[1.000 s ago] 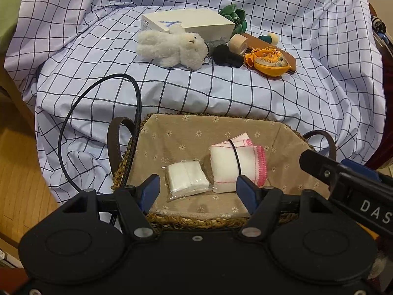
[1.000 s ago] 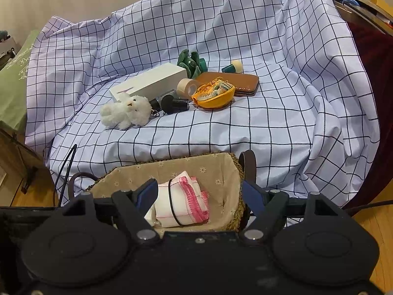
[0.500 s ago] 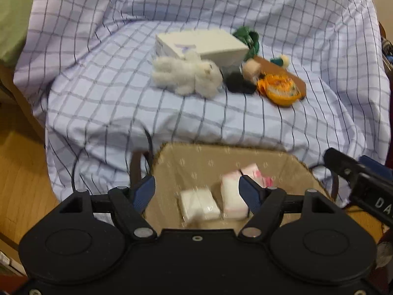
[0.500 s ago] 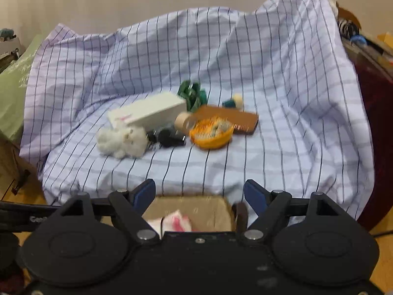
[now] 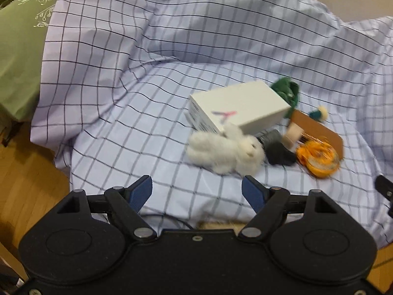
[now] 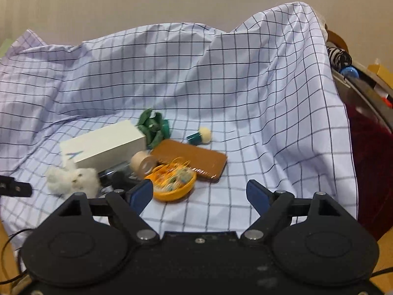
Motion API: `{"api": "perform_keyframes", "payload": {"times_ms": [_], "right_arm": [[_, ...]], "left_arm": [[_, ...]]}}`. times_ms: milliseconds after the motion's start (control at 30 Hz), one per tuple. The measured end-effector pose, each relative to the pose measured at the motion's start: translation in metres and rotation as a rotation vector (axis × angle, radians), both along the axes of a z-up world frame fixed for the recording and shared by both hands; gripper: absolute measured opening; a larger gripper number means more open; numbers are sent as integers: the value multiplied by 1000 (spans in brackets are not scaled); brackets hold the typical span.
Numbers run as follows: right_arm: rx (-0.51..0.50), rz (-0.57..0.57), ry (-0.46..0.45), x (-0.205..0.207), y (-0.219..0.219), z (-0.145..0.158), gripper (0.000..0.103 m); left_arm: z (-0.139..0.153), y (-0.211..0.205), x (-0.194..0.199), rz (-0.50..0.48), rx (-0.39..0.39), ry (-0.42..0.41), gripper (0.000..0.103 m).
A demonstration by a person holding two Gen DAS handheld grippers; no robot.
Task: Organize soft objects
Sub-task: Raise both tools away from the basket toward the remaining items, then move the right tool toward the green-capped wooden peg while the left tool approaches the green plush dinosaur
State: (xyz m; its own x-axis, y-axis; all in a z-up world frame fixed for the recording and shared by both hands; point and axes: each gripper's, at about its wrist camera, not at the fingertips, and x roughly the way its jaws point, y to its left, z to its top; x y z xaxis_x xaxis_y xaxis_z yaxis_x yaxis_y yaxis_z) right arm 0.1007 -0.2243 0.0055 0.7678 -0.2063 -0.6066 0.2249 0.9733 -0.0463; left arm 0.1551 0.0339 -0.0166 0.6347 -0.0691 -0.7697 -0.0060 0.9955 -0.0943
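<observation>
The white plush toy [image 5: 224,151] is small, fluffy and cream-white, lying on its side on the checked sheet [image 5: 127,113] just in front of the white box [image 5: 239,109], its head touching a dark grey object [image 5: 278,148]. The left gripper [image 5: 197,191] hangs above the sheet's near edge, fingers spread wide and holding nothing. The right gripper [image 6: 199,195] likewise has its fingers spread and empty, close to the orange bowl [image 6: 172,184].

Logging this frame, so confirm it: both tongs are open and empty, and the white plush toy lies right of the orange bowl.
One thing is wrong. In the right wrist view the white plush toy lies left of the orange bowl, not right. Both the left tongs and right tongs are open and empty.
</observation>
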Motion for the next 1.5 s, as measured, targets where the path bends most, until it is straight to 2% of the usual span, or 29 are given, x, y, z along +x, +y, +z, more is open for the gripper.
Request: {"api": "perform_keyframes", "payload": {"times_ms": [300, 467, 667, 767, 867, 900, 933, 967, 1133, 1233, 1333, 1433, 1500], "right_arm": [[-70, -82, -9, 32, -14, -14, 83], [-60, -105, -2, 40, -22, -18, 83], [-42, -124, 15, 47, -27, -25, 83], [-47, -139, 19, 48, -30, -26, 83], [-60, -163, 15, 50, -32, -29, 83], [-61, -169, 15, 50, -33, -29, 83], [-62, -178, 17, 51, -33, -30, 83], [-64, -187, 20, 52, -34, -32, 83], [-94, -206, 30, 54, -34, -35, 83], [-124, -209, 34, 54, -34, -37, 83], [-139, -225, 36, 55, -35, -40, 83], [-114, -230, 41, 55, -36, -46, 83], [-86, -229, 54, 55, -35, -51, 83]], "left_arm": [[-19, 6, 37, 53, 42, 33, 76], [-7, 38, 43, 115, 117, -23, 76], [37, 102, 52, 228, 379, -156, 78], [50, 122, 63, 267, 623, -238, 78], [47, 130, 72, 345, 900, -327, 79], [44, 131, 73, 365, 924, -337, 79], [41, 131, 72, 369, 908, -331, 79], [34, 127, 71, 352, 859, -314, 80], [-24, 81, 62, 196, 502, -123, 81], [-51, 47, 56, 104, 337, -30, 81], [-66, 23, 56, 76, 274, 35, 81], [-70, 14, 58, 66, 255, 57, 81], [-71, 13, 57, 92, 281, 54, 81]]}}
